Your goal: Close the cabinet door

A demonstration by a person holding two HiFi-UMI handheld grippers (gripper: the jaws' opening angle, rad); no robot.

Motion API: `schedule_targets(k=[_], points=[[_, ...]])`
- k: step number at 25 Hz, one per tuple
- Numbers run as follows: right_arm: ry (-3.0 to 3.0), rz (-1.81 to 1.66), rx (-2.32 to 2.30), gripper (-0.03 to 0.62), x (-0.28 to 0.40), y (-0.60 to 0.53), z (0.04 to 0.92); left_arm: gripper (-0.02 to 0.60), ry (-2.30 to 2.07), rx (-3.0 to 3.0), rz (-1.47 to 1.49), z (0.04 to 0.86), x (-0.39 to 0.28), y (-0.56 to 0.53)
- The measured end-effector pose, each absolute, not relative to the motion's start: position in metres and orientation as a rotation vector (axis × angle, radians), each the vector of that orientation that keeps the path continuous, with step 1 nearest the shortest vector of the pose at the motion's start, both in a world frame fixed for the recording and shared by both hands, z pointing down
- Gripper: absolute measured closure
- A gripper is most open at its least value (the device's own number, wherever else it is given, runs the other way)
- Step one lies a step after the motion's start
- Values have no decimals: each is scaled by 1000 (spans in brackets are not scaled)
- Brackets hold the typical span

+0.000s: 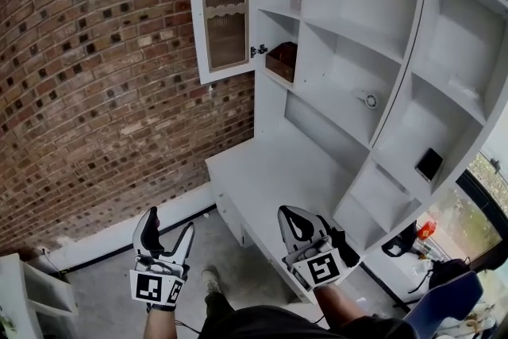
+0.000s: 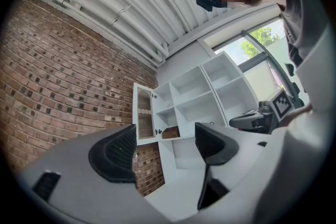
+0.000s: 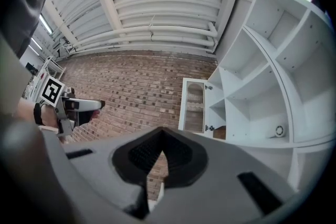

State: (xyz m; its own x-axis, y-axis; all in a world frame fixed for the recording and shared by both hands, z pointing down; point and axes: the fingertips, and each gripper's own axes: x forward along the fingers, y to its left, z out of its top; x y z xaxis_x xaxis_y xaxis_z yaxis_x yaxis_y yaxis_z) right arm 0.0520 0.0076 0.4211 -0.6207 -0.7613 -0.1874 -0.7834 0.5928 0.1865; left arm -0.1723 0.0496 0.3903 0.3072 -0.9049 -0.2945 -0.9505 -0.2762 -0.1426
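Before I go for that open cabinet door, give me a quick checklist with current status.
1. Cabinet door stands open, ready to push: ok.
2. Left gripper free: ok, jaws apart, nothing between.
3. Right gripper free: ok, jaws together, empty.
4. Either gripper at the door: not ok, both hang low, well short of it.
5. Brown box inside clears the door's swing: cannot tell.

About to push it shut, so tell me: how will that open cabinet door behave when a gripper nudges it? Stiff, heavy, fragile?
The cabinet door hangs on two hinges, so it should probably swing as one rigid panel. Its arched insert looks glazed, possibly fragile; push the white frame instead. It looks thin, so it is likely light and may slam.
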Motion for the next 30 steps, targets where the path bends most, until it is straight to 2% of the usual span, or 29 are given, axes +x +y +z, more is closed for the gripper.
schedule_targets(k=[8, 23, 30], points=[[2730, 393, -1379, 595, 18, -55, 429, 238, 1640, -2327, 237, 397, -208, -26], [2636, 405, -1543, 595, -87, -202, 409, 238, 1480, -2458, 255, 380, -310, -202], [2624, 426, -1582, 595, -112, -233, 407, 239, 1397, -2510, 304, 367, -325, -259]])
